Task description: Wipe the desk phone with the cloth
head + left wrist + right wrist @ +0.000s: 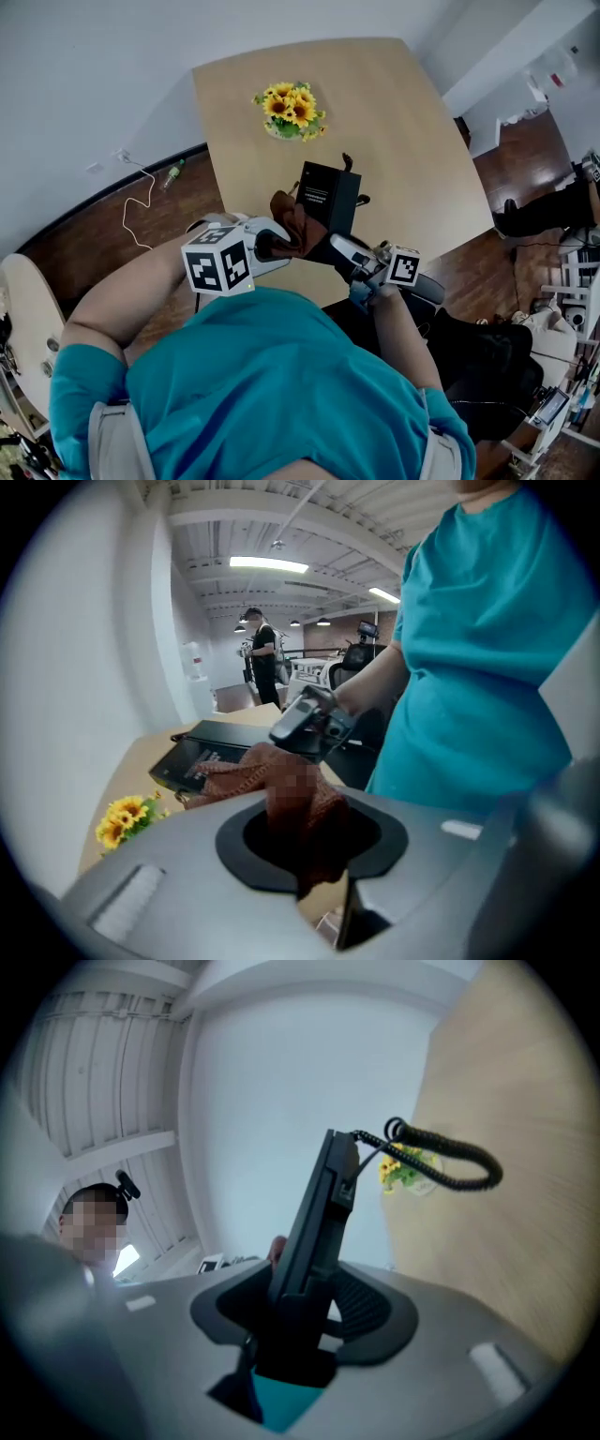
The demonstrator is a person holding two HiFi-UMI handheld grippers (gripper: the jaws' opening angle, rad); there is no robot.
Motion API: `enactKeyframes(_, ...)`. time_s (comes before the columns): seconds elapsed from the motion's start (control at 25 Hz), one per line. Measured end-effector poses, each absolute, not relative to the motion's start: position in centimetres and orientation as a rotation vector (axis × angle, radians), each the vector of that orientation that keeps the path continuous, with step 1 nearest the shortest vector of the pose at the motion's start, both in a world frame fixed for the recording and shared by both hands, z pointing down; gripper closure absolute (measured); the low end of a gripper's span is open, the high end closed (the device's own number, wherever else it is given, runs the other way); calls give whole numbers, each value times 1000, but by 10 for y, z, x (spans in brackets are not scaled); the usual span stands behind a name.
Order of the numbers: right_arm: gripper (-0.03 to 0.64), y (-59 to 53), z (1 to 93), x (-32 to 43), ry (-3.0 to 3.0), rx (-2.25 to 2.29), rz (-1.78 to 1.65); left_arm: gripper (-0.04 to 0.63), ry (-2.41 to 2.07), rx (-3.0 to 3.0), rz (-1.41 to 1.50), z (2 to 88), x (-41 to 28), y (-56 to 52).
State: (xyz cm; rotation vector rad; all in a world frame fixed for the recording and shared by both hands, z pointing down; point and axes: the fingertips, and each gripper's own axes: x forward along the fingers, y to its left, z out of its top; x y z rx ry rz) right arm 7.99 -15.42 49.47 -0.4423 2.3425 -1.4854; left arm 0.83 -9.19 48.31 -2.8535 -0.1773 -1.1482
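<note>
The black desk phone (328, 195) is tipped up off the wooden table (403, 131) near its front edge. My right gripper (349, 251) is shut on the phone's lower edge. In the right gripper view the phone (314, 1232) stands edge-on between the jaws of my right gripper (295, 1321), and its coiled cord (445, 1171) loops off the top. My left gripper (272, 246) is shut on a brown knitted cloth (292, 225) that lies against the phone's left side. From the left gripper view, the cloth (281, 789) bunches out of the jaws toward the phone (211, 752).
A small pot of sunflowers (292, 110) stands at the far middle of the table. A white wall runs behind the table, with a cable on the floor (136, 202) at left. A black chair (469, 356) is at my right. A person (262, 663) stands far off in the room.
</note>
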Motion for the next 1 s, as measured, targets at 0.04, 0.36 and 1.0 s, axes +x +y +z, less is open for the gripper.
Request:
enactKeyframes(0.04,411,-158,494,84,2308,-451,-1488,508,-184,-2893,-1114,482,7,-86)
enactKeyframes(0.36,413,-221,455,138,1909,-555,-1377,508,440,-2994,-621,419,13,-166)
enactKeyframes(1.0,430,-213,369,126,1729,-260,-1176,506,755,-2532,-698,420,12,-217)
